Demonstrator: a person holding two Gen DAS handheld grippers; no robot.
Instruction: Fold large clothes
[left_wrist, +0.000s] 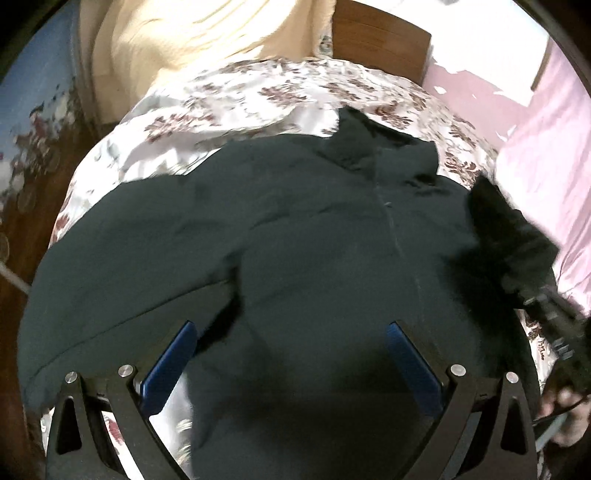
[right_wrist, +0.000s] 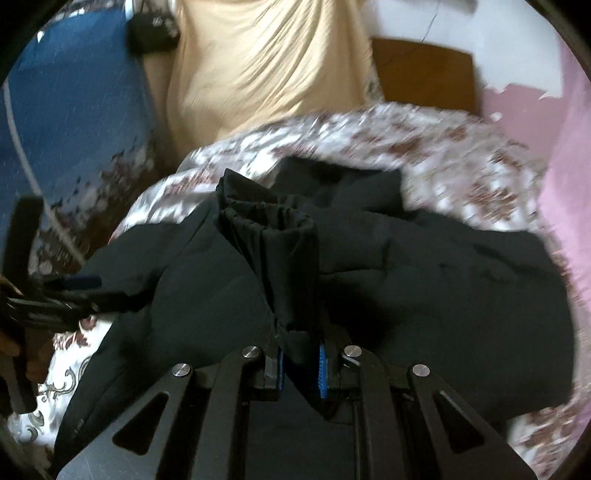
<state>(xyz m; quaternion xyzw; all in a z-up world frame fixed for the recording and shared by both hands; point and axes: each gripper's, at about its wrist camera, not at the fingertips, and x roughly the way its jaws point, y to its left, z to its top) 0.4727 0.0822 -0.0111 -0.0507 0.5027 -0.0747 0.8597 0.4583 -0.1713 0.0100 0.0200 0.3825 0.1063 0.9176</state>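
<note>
A large black zip-front jacket (left_wrist: 295, 229) lies spread on a floral bedspread (left_wrist: 229, 99), collar at the far end. My left gripper (left_wrist: 291, 336) hovers above the jacket's lower body, open wide, with nothing between its blue pads (left_wrist: 177, 354). My right gripper (right_wrist: 301, 356) is shut on a sleeve (right_wrist: 273, 251) of the jacket (right_wrist: 443, 280), and the cuff end stands up past the fingers. In the left wrist view the right gripper (left_wrist: 554, 321) shows at the right edge with the lifted sleeve (left_wrist: 498, 225). The left gripper (right_wrist: 74, 286) appears at the left edge of the right wrist view.
A cream cloth (right_wrist: 266, 70) hangs beyond the bed's far side beside a wooden headboard (right_wrist: 424, 70). Pink fabric (left_wrist: 546, 155) borders the bed on the right. A blue patterned surface (right_wrist: 74, 110) lies to the left. A hand (left_wrist: 565, 406) holds the right tool.
</note>
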